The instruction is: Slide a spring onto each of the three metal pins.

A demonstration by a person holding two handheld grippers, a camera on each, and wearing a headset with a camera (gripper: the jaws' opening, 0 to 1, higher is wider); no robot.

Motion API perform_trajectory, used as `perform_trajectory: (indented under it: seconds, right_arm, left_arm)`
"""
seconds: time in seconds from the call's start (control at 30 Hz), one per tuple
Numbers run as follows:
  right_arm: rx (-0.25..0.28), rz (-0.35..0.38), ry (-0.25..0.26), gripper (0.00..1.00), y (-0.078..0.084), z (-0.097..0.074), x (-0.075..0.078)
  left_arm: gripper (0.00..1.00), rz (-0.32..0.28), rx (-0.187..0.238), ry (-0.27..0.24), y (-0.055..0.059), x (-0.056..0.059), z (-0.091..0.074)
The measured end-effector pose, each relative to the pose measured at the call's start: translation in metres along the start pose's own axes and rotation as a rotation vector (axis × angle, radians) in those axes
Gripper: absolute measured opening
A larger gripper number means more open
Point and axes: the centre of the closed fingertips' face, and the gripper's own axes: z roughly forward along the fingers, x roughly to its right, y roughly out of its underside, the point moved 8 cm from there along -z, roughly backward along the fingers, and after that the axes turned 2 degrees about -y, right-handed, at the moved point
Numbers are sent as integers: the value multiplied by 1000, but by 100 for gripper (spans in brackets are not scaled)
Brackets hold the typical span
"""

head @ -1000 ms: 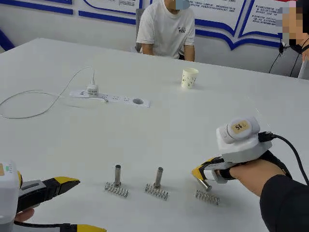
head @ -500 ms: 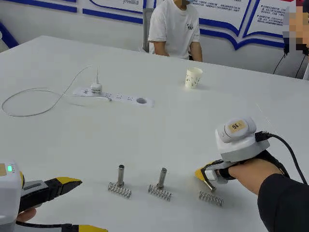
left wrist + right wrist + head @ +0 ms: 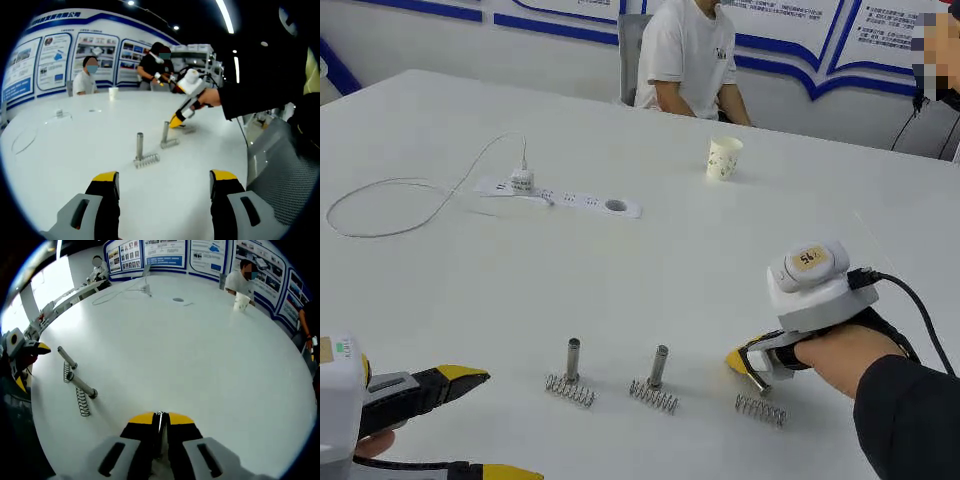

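A: Head view: where are the small coiled wire springs (image 3: 570, 390)?
B: Flat on the white table (image 3: 620, 280). One lies by each upright grey metal pin (image 3: 573, 358), and one by the right gripper (image 3: 748, 362).
A: And the jaws?
B: The right gripper pinches a tilted third pin (image 3: 758, 381). The left gripper (image 3: 162, 182) has its jaws wide apart.

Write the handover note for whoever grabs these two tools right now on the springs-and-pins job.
The left tool is open, holds nothing and sits short of the pins.
The right tool is shut, apparently on the right pin, which is tilted.
In the head view, the left pin and middle pin stand upright on the table. The left spring and middle spring lie flat at their feet. The right spring lies flat beside the gripped pin.
Done: no spring is on a pin.
Left: all three springs.
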Motion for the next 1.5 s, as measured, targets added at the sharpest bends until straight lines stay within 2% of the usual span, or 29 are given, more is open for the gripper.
perform_trajectory:
  seconds: [0.37, 0.4, 0.6, 0.93, 1.33, 1.5]
  right_arm:
    - [4, -3, 41, 9, 2, -2, -4]
    - [13, -20, 48, 9, 1, -4, -5]
    - [50, -9, 45, 9, -1, -19, -7]
    - [112, -1, 51, 9, 4, -45, -15]
    - [160, -3, 53, 9, 10, -55, -23]
    - [157, 2, 53, 9, 13, -57, -25]
  left_arm:
    - [75, 9, 4, 1, -4, 0, 0]
    - [75, 10, 5, 1, -5, 0, 0]
    - [74, 17, 5, 2, -6, 0, -1]
    - [74, 38, 9, 13, -12, 3, 2]
    - [74, 49, 15, 16, -15, 4, 1]
    - [74, 52, 15, 19, -16, 5, 2]
